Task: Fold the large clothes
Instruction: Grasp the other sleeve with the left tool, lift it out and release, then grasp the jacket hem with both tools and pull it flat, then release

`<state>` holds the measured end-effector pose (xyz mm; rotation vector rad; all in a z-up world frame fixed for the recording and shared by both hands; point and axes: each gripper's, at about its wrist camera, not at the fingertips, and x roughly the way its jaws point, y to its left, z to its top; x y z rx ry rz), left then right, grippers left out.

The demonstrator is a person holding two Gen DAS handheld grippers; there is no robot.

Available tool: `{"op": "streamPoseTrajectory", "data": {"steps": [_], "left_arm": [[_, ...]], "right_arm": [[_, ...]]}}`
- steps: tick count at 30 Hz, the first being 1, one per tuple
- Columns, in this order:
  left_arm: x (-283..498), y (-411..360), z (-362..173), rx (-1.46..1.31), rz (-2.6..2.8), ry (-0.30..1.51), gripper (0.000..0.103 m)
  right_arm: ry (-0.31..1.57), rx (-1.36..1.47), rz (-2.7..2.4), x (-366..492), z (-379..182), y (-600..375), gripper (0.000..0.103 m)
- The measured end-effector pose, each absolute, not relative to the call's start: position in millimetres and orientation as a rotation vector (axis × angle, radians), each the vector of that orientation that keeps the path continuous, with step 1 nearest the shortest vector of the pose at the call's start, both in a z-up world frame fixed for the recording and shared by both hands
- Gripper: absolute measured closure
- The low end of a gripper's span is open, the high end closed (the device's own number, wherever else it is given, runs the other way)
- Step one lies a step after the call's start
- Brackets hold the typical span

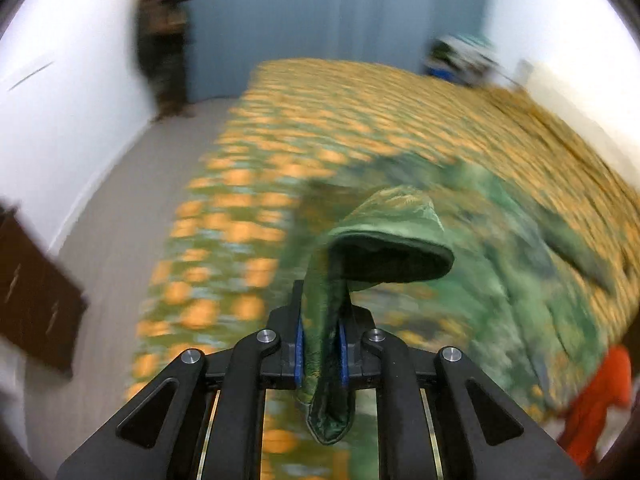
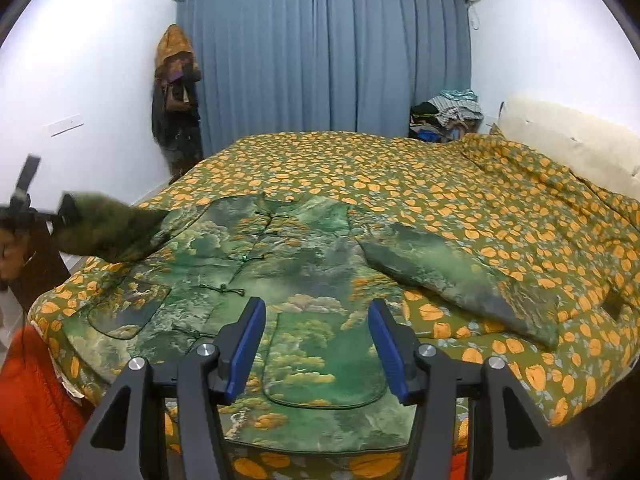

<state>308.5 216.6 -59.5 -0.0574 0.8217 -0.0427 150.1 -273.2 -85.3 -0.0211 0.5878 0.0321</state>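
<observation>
A green landscape-print jacket [image 2: 304, 264] with knot buttons lies front-up on the bed's orange-flowered cover [image 2: 400, 172]. My left gripper [image 1: 322, 320] is shut on the cuff of one sleeve [image 1: 384, 240], and the cloth bunches between the blue pads. In the right wrist view that sleeve [image 2: 112, 228] is lifted off the bed's left edge, with the left gripper [image 2: 66, 210] blurred at its end. The other sleeve [image 2: 452, 276] lies flat to the right. My right gripper [image 2: 316, 320] hangs open over the jacket's lower front, nothing between its fingers.
An orange garment [image 2: 28, 392] hangs off the bed's near left corner. A clothes pile [image 2: 448, 116] sits at the far right by the blue curtain [image 2: 320, 60]. Coats [image 2: 176, 92] hang on the left wall. Cream pillows [image 2: 568, 136] lie right. Dark furniture [image 1: 36, 304] stands left.
</observation>
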Motion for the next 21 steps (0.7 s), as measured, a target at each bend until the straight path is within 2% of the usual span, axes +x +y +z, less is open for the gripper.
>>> {"op": "streamPoseTrajectory", "data": {"steps": [3,8,12,15,17,19,21], "left_arm": [[308,270,-68,-0.148,0.088,0.83,0.089],[304,330,-102,-0.225,0.282,0.879,0.075],[285,361,-121,-0.276,0.393,0.896,0.073],[272,365,-126,-0.307,0.418,0.902,0.06],[265,356,-125,-0.297,0.393,0.897,0.041],[255,337,-121,-0.287,0.338,0.89,0.033],[254,313,-122,-0.294,0.241,0.904,0.027]], "right_arm": [[0.593,-0.024,0.038,150,-86,-273,0.049],[0.603,-0.025,0.04,148,-83,-272,0.049],[0.609,-0.032,0.032,148,-82,-273,0.049],[0.63,-0.028,0.015,150,-83,-283,0.049],[0.669,-0.021,-0.003,154,-87,-294,0.041],[0.711,-0.008,-0.03,158,-95,-307,0.036],[0.761,0.009,-0.047,163,-103,-322,0.036]]}}
